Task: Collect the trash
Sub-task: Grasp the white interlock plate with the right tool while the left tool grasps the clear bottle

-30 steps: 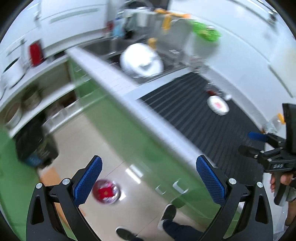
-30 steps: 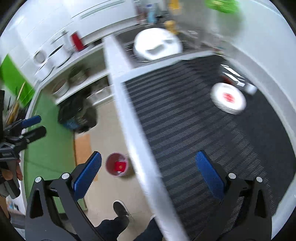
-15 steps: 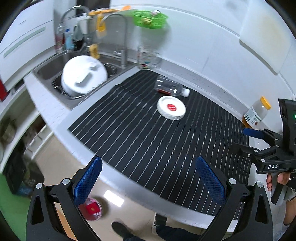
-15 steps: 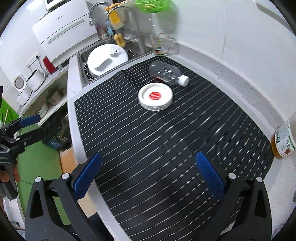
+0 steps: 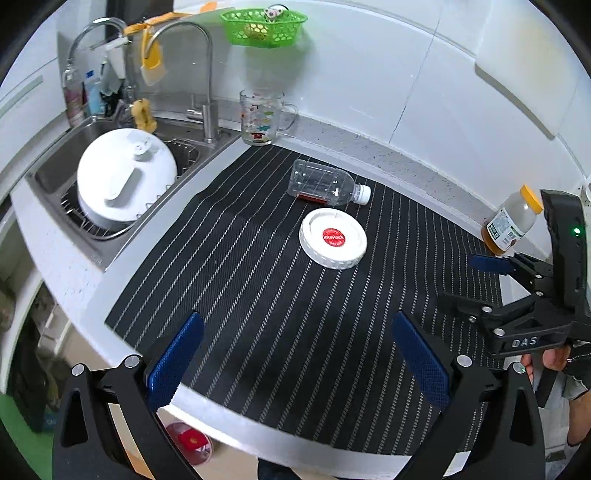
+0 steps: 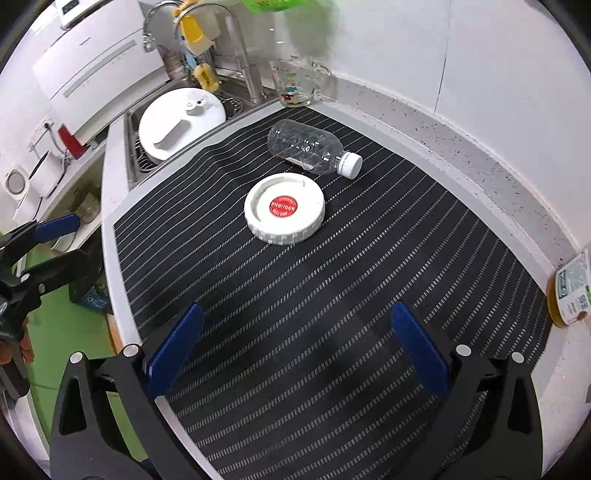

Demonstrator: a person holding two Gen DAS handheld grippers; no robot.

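An empty clear plastic bottle (image 5: 325, 183) (image 6: 308, 150) with a white cap lies on its side on the black striped mat (image 5: 258, 288) (image 6: 332, 288). Just in front of it rests a round white lid (image 5: 333, 238) (image 6: 284, 208) with a red sticker. My left gripper (image 5: 297, 358) is open over the mat's near edge, well short of both. My right gripper (image 6: 297, 354) is open above the mat's near part, nothing between its fingers. On the floor below the counter stands a small red bin (image 5: 190, 441).
A sink (image 5: 55, 173) holding a large white lid (image 5: 123, 177) lies left of the mat. A glass mug (image 5: 260, 118) stands by the tap. A yellow-capped jar (image 5: 511, 221) stands at the right, against the wall. A green basket (image 5: 264, 26) hangs above.
Both views have swung up from the floor and cabinet front to the countertop. The bottle and white lid now sit centred ahead of both open grippers.
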